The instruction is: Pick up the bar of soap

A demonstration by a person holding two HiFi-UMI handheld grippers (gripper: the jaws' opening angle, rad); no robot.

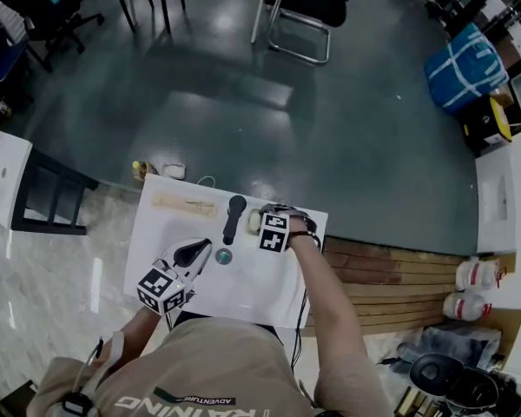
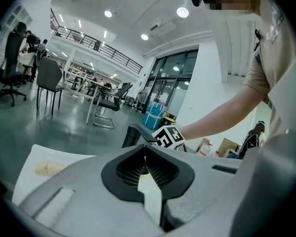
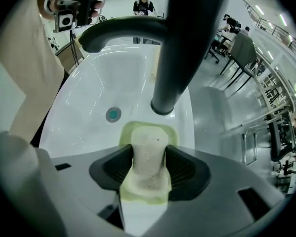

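**Q:** So what's going on at your sink [image 1: 243, 289], left to right?

**A:** At the far left of the rim there's a beige thing [image 1: 184, 202], too blurry to name. Your left gripper [image 2: 145, 154] hangs over the basin with its jaws pressed together at the tips and nothing between them. Next comes the drain [image 1: 223, 255], then the black tap [image 1: 234, 218].

**Q:** And the soap?

**A:** The bar of soap [image 3: 148, 147] is just right of the tap's base, on a pale green dish [image 3: 126, 132]. Your right gripper [image 3: 149, 158] has its jaws pinching the bar from both sides. The jaws cover its middle, so you can't tell if it's lifted off the dish or resting on it. From the head view the marker cube hides most of it.
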